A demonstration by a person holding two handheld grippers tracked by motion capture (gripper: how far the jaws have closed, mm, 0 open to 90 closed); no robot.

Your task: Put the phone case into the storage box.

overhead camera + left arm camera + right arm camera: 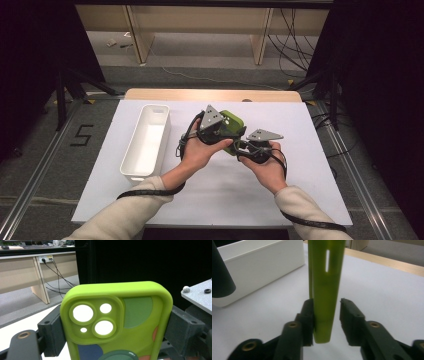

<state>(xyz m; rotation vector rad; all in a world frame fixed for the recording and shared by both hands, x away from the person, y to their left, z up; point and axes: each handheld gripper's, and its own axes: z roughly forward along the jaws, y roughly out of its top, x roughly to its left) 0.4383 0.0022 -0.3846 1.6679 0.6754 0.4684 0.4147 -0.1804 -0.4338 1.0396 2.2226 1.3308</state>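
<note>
Altogether one phone case (117,322), two tongs, one bin (147,140).

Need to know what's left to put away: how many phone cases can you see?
1. A lime-green silicone phone case with coloured patches is held above the white table, between the two claws, right of the white rectangular plastic bin. The bin's inside looks bare.

The phone case (117,322) was lime green, patterned with dark green, navy and coral rounded patches. The fingers (353,320) were black. Left of the case, the bin (147,142) was plain white, on a white tabletop (300,135) with a pale wood edge.
</note>
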